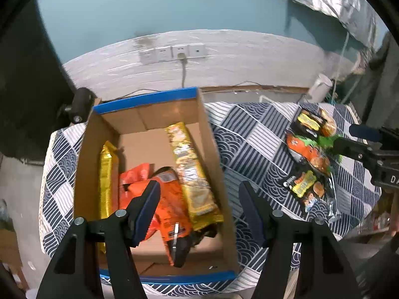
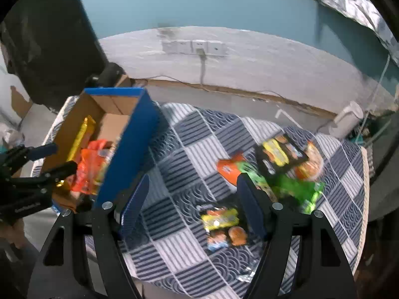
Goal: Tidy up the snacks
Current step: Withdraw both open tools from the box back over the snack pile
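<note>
Left wrist view: several yellow and orange snack packets [image 1: 189, 174] are already laid in the blue-edged cardboard box [image 1: 214, 134]. Four black, orange and green packets [image 2: 281, 154] are left on the patterned tablecloth [image 2: 189, 149]. Both grippers [image 1: 199, 209] [image 2: 192, 204] are held spread, empty.

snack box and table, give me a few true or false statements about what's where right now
1. The cardboard box already holds several snack packs, including a long yellow pack. True.
2. The left gripper is shut on an orange pack. False: it is open and holds nothing.
3. Snack packs lie on the patterned tablecloth outside the box. True.
4. The right gripper is over the box. False: it is over the tablecloth, near the black and yellow pack.
5. The box's rim is red. False: it is blue.
</note>
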`<state>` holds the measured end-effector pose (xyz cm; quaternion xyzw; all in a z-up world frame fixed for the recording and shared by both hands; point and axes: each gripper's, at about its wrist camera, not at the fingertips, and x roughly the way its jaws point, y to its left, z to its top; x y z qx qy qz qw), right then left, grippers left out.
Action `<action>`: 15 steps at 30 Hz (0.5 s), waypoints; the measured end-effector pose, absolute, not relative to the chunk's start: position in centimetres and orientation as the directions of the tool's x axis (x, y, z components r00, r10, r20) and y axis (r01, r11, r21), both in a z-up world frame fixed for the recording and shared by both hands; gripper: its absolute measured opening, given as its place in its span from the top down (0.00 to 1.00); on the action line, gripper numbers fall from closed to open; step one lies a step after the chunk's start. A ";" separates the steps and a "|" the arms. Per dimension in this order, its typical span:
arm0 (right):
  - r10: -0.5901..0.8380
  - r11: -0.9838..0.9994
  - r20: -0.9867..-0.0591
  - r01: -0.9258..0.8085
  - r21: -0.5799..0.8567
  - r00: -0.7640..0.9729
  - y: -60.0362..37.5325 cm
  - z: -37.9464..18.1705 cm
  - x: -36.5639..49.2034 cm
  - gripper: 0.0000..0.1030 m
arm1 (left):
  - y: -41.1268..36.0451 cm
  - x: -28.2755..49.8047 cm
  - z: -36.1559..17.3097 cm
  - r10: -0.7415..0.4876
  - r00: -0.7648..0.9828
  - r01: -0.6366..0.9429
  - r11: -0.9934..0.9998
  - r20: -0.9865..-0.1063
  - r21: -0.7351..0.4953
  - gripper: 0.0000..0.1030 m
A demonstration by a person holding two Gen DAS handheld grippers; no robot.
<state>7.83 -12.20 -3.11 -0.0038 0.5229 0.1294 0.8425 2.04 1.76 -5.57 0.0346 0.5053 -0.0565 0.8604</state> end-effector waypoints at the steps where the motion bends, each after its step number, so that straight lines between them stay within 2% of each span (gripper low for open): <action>1: 0.209 0.969 -0.884 -0.214 0.128 0.418 -12.8 -3.3 7.6 0.30 | 1.2 2.0 -5.6 -0.062 0.482 0.145 0.989 -0.874 0.010 0.34; 15: 0.131 0.989 -0.921 -0.112 0.096 0.368 -20.3 -6.8 5.0 0.30 | -5.4 1.1 -7.7 -0.072 0.439 0.293 0.954 -0.896 0.067 0.26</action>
